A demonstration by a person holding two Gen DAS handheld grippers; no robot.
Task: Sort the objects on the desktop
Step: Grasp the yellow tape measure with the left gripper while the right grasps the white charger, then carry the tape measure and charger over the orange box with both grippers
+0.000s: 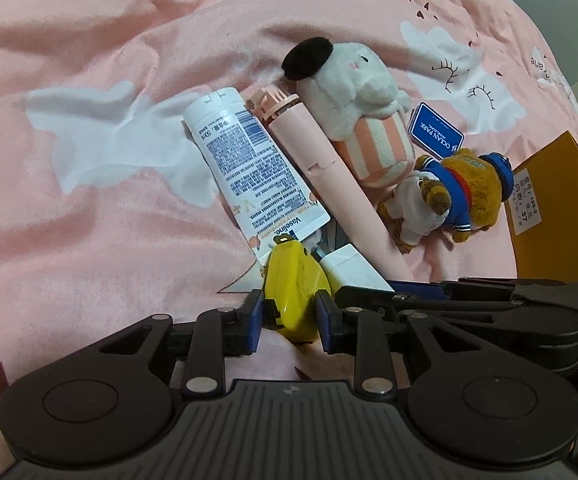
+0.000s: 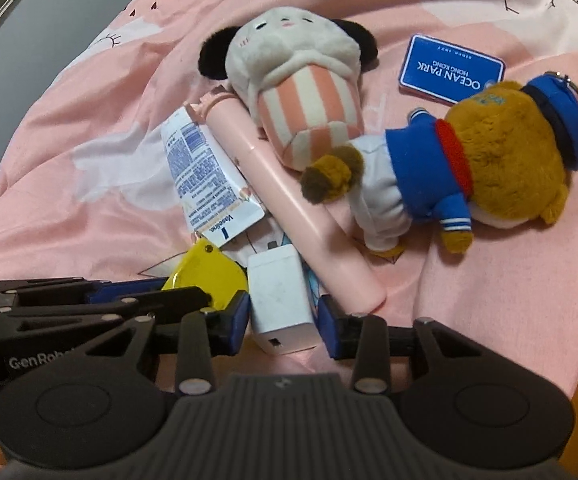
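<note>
My left gripper [image 1: 289,314] has its blue pads closed against the sides of a yellow tape measure [image 1: 295,288] lying on the pink blanket. My right gripper [image 2: 283,314] straddles a white charger block [image 2: 279,300]; its pads sit at the block's two sides with a small gap on the right. The yellow tape measure [image 2: 205,272] shows left of the block, with the left gripper [image 2: 101,304] on it. Beyond lie a Vaseline tube [image 1: 249,168], a pink cylinder [image 1: 329,172], a white striped plush [image 1: 365,116] and a brown bear plush [image 2: 485,160].
A blue Ocean Park card [image 2: 451,68] lies on the blanket [image 1: 89,200] behind the bear. An orange-brown box [image 1: 553,208] stands at the right edge in the left wrist view. The right gripper's arm [image 1: 489,304] reaches in beside the left one.
</note>
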